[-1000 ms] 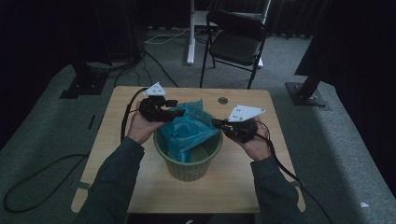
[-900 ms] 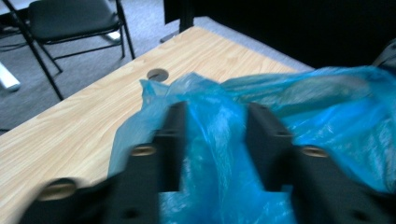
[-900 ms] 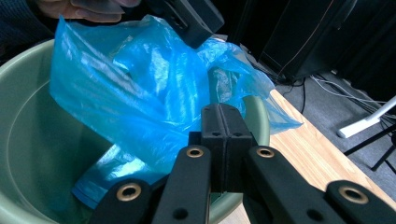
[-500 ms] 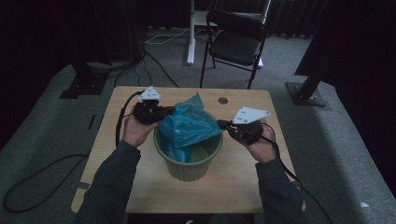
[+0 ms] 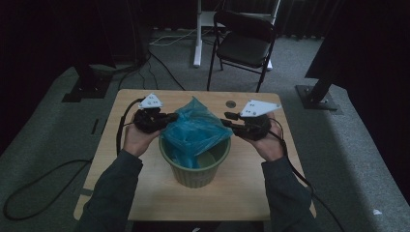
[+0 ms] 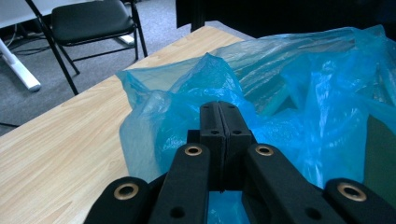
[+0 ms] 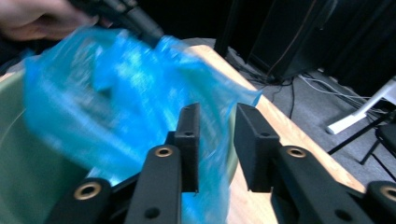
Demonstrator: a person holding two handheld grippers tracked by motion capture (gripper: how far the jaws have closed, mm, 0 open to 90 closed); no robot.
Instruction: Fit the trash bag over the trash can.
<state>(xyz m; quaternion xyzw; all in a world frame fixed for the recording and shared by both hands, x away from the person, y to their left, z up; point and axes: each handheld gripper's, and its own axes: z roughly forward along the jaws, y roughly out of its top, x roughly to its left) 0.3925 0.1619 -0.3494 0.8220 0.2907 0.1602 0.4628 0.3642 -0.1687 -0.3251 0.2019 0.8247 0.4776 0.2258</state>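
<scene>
The crumpled blue plastic bag (image 5: 193, 128) sits in the round green bin (image 5: 196, 171). The left gripper (image 6: 219, 116) pinches its edge; the right gripper (image 7: 215, 133), jaws just parted, flanks it.

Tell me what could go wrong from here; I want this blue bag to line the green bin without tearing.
The left gripper is shut on the blue bag, and a hard pull might tear the thin film. The right gripper has just been opening, its jaws now apart by the bag's edge, so that side may slump into the green bin. A one-sided pull could also tip or drag the bin.
</scene>
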